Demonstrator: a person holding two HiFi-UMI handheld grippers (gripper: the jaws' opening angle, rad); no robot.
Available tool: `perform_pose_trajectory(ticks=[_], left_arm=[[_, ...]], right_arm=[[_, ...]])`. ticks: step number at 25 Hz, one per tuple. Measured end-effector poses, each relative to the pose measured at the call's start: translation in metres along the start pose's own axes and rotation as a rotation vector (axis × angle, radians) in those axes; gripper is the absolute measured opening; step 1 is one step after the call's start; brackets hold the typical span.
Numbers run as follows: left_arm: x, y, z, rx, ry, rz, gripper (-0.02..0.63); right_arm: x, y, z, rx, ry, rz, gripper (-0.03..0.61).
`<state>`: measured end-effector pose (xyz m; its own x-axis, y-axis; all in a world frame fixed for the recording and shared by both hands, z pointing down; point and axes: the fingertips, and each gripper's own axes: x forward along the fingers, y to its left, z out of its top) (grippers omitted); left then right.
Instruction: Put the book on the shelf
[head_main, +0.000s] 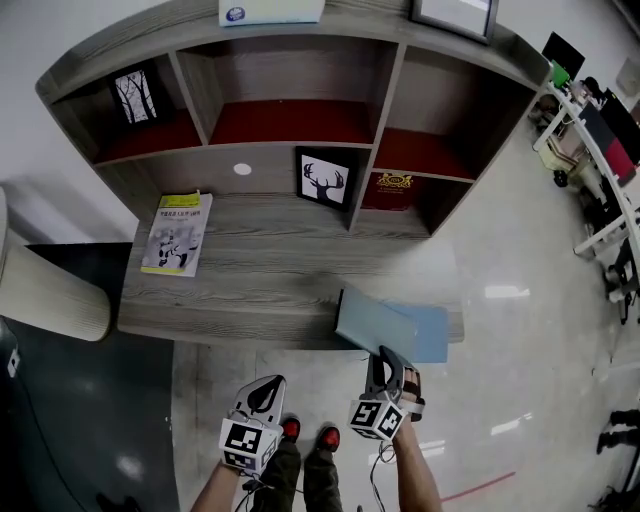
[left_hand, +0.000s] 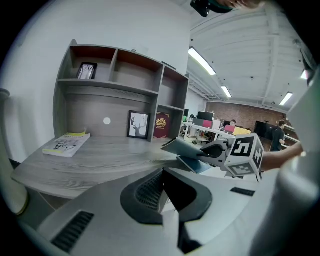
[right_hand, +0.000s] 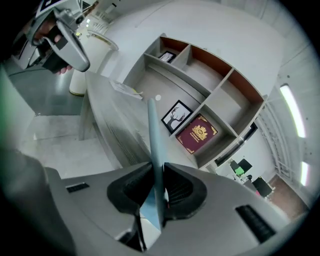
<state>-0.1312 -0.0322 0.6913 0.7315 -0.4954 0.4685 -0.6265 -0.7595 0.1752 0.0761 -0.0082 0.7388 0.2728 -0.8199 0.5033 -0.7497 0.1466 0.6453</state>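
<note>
A thin blue book (head_main: 390, 325) lies over the front right edge of the grey wooden desk (head_main: 260, 260), below the shelf unit (head_main: 290, 150). My right gripper (head_main: 385, 362) is shut on the book's near edge. In the right gripper view the book (right_hand: 155, 145) stands edge-on between the pads of that gripper (right_hand: 156, 185). The left gripper view shows the book (left_hand: 182, 150) lifted slightly at the desk corner, with the right gripper (left_hand: 220, 150) clamped on it. My left gripper (head_main: 265, 392) hangs lower left, in front of the desk, jaws together and empty (left_hand: 162, 192).
A yellow-and-white booklet (head_main: 178, 233) lies at the desk's left. A deer picture (head_main: 325, 180) and a red book (head_main: 395, 190) stand in the lower shelf bays; a tree picture (head_main: 133, 96) sits upper left. A white cylinder (head_main: 50, 290) is at the left, office desks (head_main: 600, 130) at the far right.
</note>
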Motion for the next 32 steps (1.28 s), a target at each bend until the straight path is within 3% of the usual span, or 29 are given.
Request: perform_pose_trajectory(ticks=[13, 22, 32], left_arm=[[-0.007, -0.017, 0.047, 0.042, -0.047, -0.011, 0.006], [-0.015, -0.047, 0.082, 0.069, -0.093, -0.046, 0.006], [-0.041, -0.082, 0.127, 0.078, -0.142, -0.065, 0.006]], right_arm=[[-0.021, -0.070, 0.000, 0.417, -0.076, -0.031, 0.072], [-0.061, -0.112, -0.014, 0.907, -0.192, 0.008, 0.071], [-0.155, -0.146, 0.002, 0.995, -0.302, -0.053, 0.072]])
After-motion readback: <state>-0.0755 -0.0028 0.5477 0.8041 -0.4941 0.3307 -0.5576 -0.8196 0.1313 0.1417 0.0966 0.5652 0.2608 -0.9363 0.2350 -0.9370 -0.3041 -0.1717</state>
